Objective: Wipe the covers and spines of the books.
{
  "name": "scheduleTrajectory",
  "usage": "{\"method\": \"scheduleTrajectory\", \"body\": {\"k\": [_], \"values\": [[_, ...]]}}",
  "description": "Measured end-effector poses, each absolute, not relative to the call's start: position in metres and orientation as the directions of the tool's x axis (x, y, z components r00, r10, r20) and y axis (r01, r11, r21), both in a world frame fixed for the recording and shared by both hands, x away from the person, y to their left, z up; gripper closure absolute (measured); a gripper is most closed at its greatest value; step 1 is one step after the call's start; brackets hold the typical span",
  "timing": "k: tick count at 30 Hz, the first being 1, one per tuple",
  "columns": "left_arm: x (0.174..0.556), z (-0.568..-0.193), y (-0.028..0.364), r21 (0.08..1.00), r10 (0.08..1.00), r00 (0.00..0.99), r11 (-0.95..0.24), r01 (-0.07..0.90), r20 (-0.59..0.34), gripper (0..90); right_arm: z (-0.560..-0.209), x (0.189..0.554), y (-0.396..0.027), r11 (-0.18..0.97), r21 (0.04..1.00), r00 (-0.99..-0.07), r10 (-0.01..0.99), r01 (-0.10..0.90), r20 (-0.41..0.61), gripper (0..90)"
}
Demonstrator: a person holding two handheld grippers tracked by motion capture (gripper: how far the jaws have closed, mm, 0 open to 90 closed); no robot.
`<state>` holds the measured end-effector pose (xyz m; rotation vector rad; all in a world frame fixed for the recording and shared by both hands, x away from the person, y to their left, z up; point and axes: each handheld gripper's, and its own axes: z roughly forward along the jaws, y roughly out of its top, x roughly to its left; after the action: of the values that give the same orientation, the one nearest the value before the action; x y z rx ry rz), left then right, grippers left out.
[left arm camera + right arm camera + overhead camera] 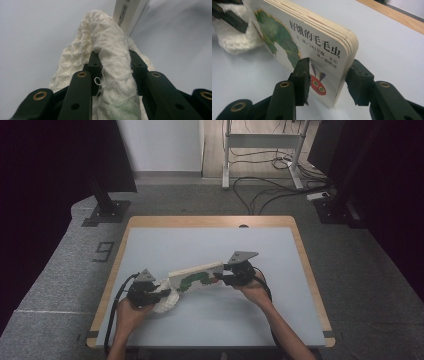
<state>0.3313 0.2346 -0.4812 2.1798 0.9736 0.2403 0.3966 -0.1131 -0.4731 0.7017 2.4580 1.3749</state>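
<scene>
A thick board book (pixel 196 275) with a green caterpillar on its cover stands on its long edge, slanting across the middle of the table (pixel 225 320). My right gripper (pixel 220 276) is shut on its right end. In the right gripper view the jaws press the cover and back of the book (pixel 317 37), and my right gripper (pixel 329 67) is near the caterpillar's red head. A white knitted cloth (pixel 167 303) lies bunched at the book's left end. My left gripper (pixel 161 294) is shut on it. In the left gripper view the cloth (pixel 100 30) is squeezed in my left gripper (pixel 115 58), with the book's edge (pixel 127 12) beyond.
The table has a pale grey top with a wooden rim (pixel 210 221). Two black stands (pixel 105 210) (pixel 335 207) rise from the carpet behind its corners. Cables (pixel 265 190) and a white desk frame (pixel 260 150) are farther back. Both forearms come in from the near edge.
</scene>
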Motion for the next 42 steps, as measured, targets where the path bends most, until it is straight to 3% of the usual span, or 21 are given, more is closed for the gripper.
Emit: {"method": "scheduleTrajectory", "body": {"k": [14, 34, 42], "values": [[0.333, -0.496, 0.233, 0.669, 0.705, 0.697, -0.454, 0.588, -0.133, 68.7, -0.473, 0.396, -0.113, 0.443, 0.848, -0.856, 0.516, 0.289, 0.022, 53.9], [0.322, -0.427, 0.234, 0.724, 0.68, 0.731, -0.475, 0.5, -0.059, 68.5, -0.474, 0.395, -0.113, 0.44, 0.85, -0.856, 0.516, 0.291, 0.026, 53.5], [0.324, -0.429, 0.244, 0.738, 0.68, 0.727, -0.441, 0.51, -0.096, 68.2, -0.475, 0.396, -0.113, 0.436, 0.852, -0.856, 0.516, 0.291, 0.028, 53.2]]}}
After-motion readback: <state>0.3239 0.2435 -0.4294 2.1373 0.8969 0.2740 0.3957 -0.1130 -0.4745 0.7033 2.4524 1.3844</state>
